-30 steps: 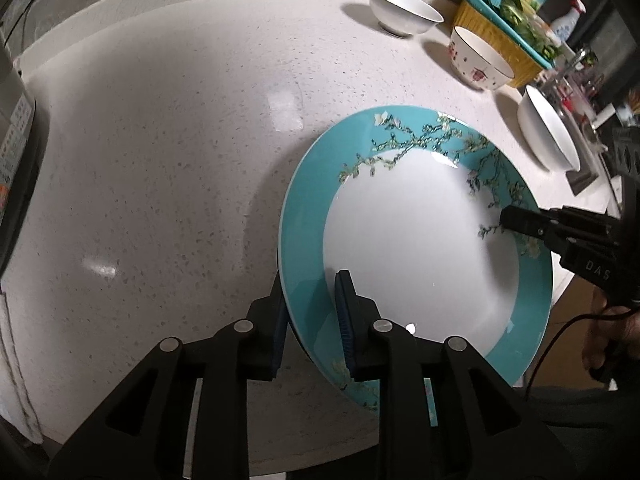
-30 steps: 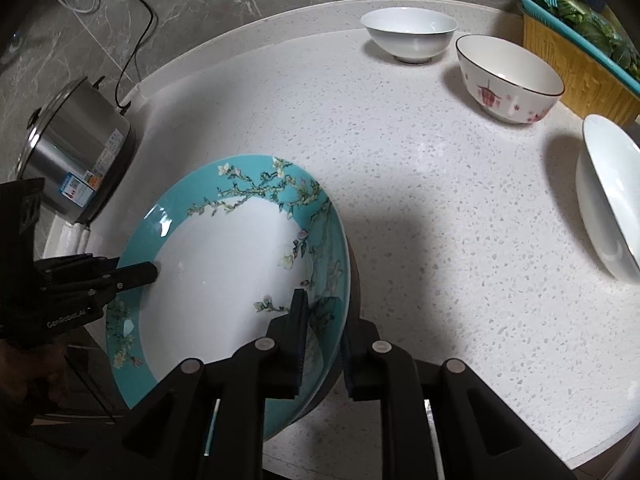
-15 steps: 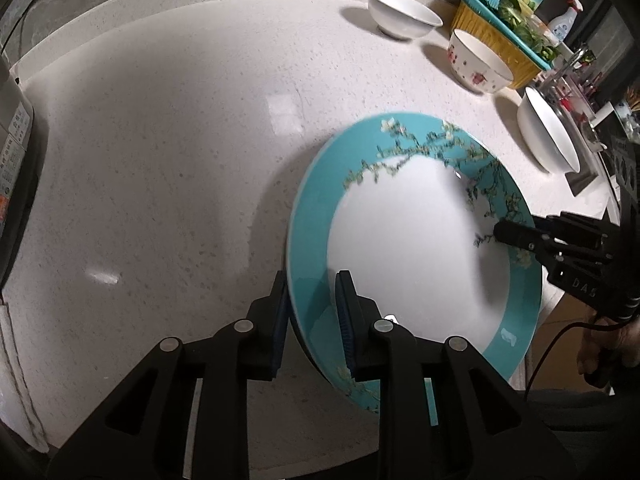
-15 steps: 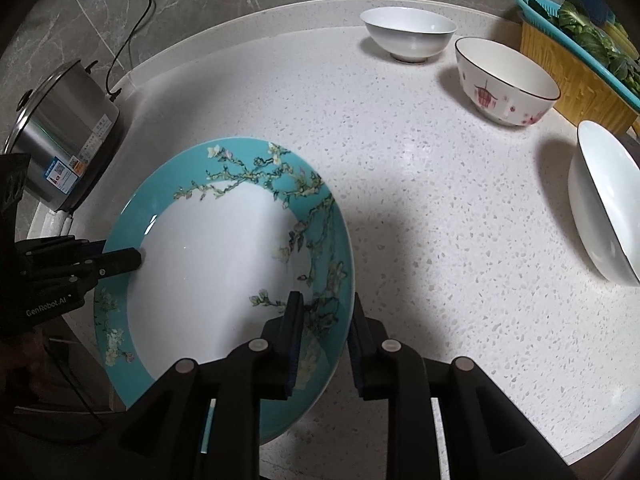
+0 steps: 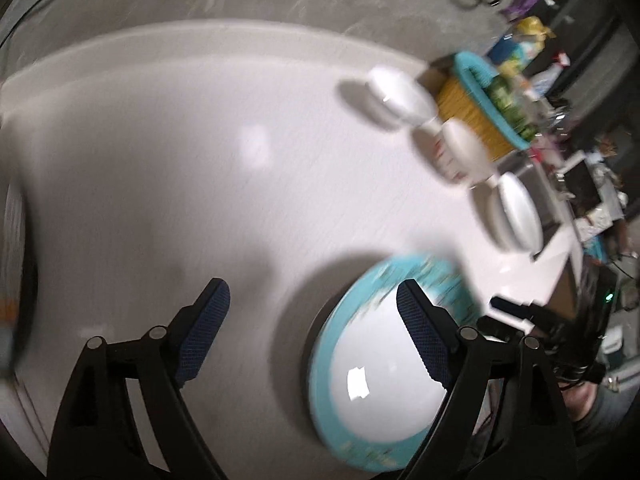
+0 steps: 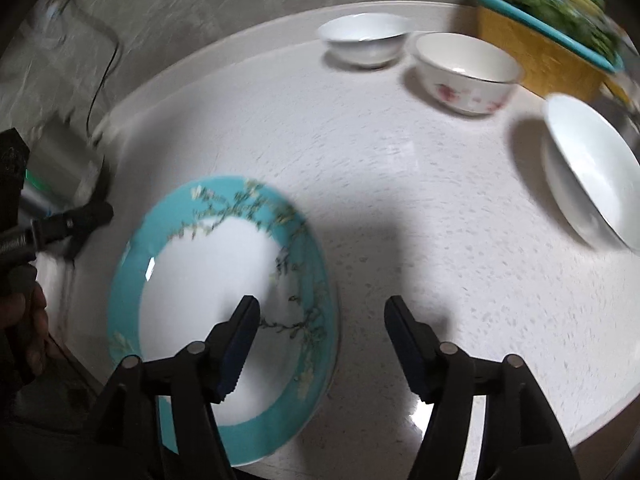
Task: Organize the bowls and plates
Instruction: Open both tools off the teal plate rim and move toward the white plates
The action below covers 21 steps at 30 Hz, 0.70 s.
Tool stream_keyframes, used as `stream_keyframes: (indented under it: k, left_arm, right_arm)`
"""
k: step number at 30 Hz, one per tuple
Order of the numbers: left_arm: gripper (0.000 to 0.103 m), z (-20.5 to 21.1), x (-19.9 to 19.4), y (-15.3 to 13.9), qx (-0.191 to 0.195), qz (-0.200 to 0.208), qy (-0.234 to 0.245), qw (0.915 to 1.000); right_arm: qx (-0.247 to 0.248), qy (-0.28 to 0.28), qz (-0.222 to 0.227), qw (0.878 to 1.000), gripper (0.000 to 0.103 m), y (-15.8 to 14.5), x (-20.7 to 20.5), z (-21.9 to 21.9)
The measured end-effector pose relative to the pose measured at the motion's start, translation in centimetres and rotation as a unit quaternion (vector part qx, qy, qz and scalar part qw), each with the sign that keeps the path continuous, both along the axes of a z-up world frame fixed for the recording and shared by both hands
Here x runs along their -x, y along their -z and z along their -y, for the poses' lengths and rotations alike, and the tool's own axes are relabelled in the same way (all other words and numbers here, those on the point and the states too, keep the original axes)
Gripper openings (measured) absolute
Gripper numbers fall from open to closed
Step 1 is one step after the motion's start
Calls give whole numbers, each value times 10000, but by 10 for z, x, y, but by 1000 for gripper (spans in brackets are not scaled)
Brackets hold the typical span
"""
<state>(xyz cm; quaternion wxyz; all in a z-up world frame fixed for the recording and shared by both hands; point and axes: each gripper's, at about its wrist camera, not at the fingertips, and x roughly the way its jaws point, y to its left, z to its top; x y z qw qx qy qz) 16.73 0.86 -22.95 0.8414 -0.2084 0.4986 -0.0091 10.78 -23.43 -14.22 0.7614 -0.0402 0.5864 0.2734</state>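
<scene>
White speckled counter [image 6: 400, 200]; teal plate [image 6: 224, 312] flat, face up; both grippers' fingers opening, nothing clamped.

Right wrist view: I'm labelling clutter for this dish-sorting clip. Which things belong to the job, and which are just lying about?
Job:
teal floral plate
plain white bowl
red-flowered bowl
large white bowl

Lying about:
yellow basket of greens
steel cooker
its cord
</scene>
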Motion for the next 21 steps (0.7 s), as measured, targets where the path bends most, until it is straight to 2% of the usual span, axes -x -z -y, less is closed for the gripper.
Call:
stream_keyframes:
  k: [3,6,10,12,15,17,19,21]
  left_arm:
    - [86,9,-36,-31,227,212,318,9990]
    - [86,38,-66,-57,512,366,634,9960]
    - [87,106,-93,-74,668,451,1070,9910]
    - [87,140,-107,-70,696,358,1108,9908]
    - [87,188,-131,-55,636,95,1070,9922]
    - [87,218,-151,-38,702,-68,978,9927]
    - [87,244,-171,-21,546,-256,874,9943]
    - [87,261,-186,-2,643,-380,739,9945]
  right_arm:
    - [-308,568,-30,9979,69,-23,-14,34]
    - [-463,1243,86,9911,70,-52,-36,83]
    - [-915,2159,182,9720,78,-84,-79,165]
    - [-988,2306,224,9678,78,-91,-101,198]
    - [-977,2246,327,9690,78,-92,-127,226]
    - [-971,2167,253,9711,78,-87,-147,244]
    - [-996,1993,100,9748,78,-77,-166,258]
    - [-919,1815,-35,9791,78,-66,-176,267]
